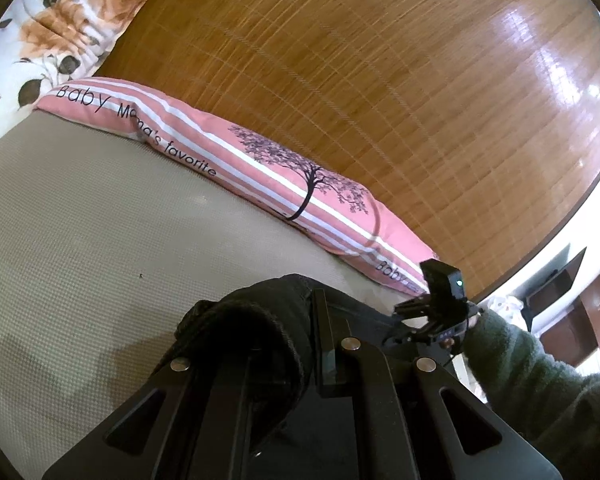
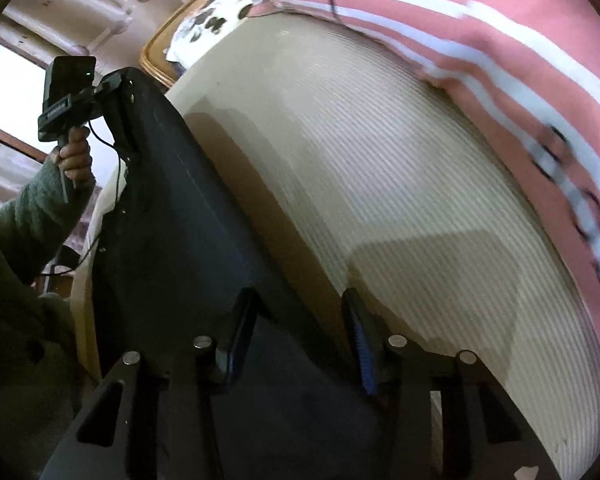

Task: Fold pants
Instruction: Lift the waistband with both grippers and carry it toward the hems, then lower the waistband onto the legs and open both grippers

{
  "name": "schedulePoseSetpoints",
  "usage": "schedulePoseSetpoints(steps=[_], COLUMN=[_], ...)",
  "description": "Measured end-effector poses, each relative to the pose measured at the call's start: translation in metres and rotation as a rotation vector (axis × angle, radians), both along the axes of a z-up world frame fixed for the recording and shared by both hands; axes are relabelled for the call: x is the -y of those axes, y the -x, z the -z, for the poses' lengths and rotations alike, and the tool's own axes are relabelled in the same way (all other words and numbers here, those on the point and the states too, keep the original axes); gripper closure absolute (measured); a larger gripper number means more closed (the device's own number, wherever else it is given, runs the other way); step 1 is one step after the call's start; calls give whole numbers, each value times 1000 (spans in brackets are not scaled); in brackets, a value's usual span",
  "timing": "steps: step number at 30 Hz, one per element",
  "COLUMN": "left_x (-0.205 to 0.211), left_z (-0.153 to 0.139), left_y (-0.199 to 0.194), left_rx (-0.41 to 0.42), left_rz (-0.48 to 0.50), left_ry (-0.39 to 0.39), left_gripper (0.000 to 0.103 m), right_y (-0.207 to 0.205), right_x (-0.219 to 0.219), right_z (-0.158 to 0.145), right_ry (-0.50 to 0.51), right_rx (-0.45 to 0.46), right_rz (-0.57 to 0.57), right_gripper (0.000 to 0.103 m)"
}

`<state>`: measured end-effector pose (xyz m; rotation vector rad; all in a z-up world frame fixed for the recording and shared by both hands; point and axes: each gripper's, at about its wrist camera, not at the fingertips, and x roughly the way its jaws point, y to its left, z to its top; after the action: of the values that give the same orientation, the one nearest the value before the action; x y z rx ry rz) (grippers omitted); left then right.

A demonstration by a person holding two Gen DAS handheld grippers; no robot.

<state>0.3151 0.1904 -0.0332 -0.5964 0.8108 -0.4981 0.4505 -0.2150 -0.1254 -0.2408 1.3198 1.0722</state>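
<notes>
Beige bed cover (image 2: 380, 184), dark pants (image 2: 172, 216) bunched in left tongs (image 1: 320, 344)

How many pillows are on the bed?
2. A pink striped pillow lies along the far edge of the beige mat, and a flowery pillow sits beyond its end, at the corner. More may be hidden.
</notes>
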Motion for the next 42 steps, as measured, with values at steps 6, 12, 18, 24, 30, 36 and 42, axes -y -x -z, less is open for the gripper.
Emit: schedulePoseSetpoints(steps=[6, 12, 18, 24, 30, 36, 42], left_x=[2, 8, 32, 26, 27, 26, 23], left_z=[6, 19, 18, -2, -30, -46, -42], left_y=[-4, -16, -16, 5, 41, 93, 150], left_rx=[-2, -23, 30, 104, 208, 261, 256], left_rz=[-8, -30, -27, -13, 30, 106, 178], left_ry=[-40, -136, -340, -339, -365, -386, -385], left_gripper=[96, 95, 95, 95, 95, 96, 95], right_y=[5, 25, 63, 106, 165, 236, 295], right_x=[15, 8, -8, -13, -13, -7, 1], right_z=[0, -7, -26, -66, -97, -101, -88], right_ry=[48, 146, 294, 325, 346, 337, 326], right_rx=[19, 138, 331, 453, 567, 589, 546], right_rz=[55, 131, 208, 340, 457, 546, 613], right_gripper=[76, 87, 94, 96, 97, 97, 97])
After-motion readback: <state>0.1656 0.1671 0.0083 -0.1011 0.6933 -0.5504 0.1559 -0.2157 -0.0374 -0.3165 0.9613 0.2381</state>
